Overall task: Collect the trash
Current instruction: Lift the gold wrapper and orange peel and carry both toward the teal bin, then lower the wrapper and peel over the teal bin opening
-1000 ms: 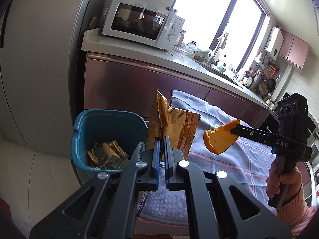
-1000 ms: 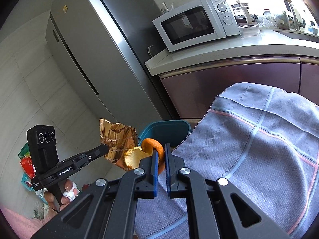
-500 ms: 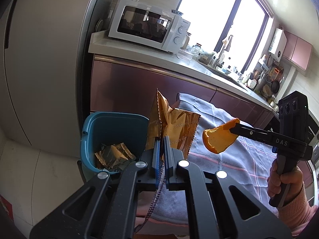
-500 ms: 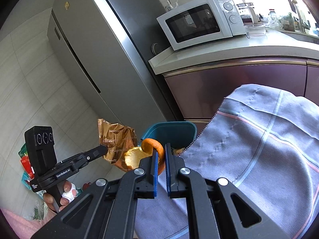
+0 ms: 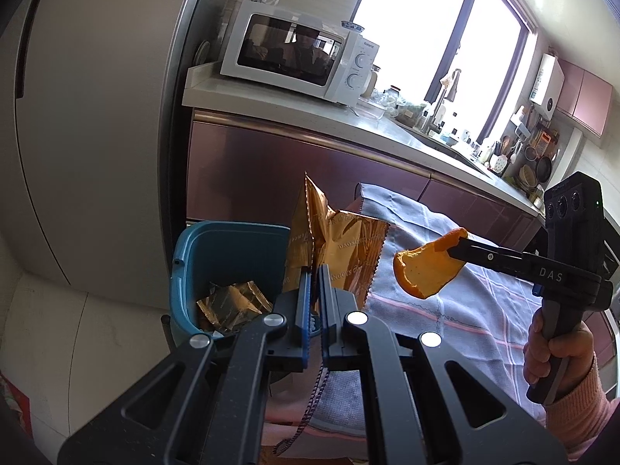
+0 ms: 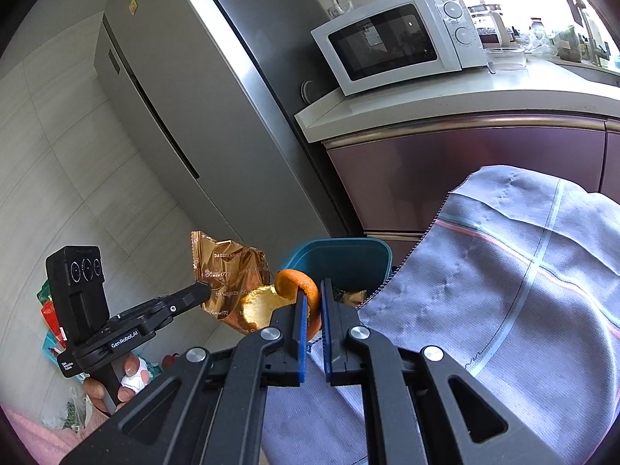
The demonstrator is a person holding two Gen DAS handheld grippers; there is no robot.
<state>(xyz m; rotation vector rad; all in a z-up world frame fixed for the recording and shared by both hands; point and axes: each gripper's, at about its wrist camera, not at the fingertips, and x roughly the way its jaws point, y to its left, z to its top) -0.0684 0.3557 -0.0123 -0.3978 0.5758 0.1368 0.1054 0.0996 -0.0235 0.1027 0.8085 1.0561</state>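
Landmark taken: teal bin (image 5: 228, 248) on the floor, at the foot of the purple cabinet front (image 5: 271, 170), beside the grey fridge (image 5: 97, 116).

Left gripper (image 5: 314, 271): jaws pinched nearly together on the lower edge of a gold snack wrapper (image 5: 337, 248). Wrapper held upright, raised above and just to the right of the bin's rim, not inside it.

Right gripper (image 6: 314, 290): jaws likewise pressed almost closed, clamped on a curled piece of orange peel (image 6: 298, 286). Peel held in the air, further right of the bin than the wrapper, over the cloth. Seen from the right wrist view, peel overlapped the bin's near rim.

Inside the bin: crumpled gold wrappers (image 5: 232, 302) lying at the bottom.

Checked grey-blue cloth (image 5: 445, 310) draped over a surface touching the bin's right side.

White microwave (image 5: 302, 58) on the counter above and behind the bin.

1 hand (image 5: 558, 348) in a pink sleeve gripped the right tool's handle, well right of the bin.
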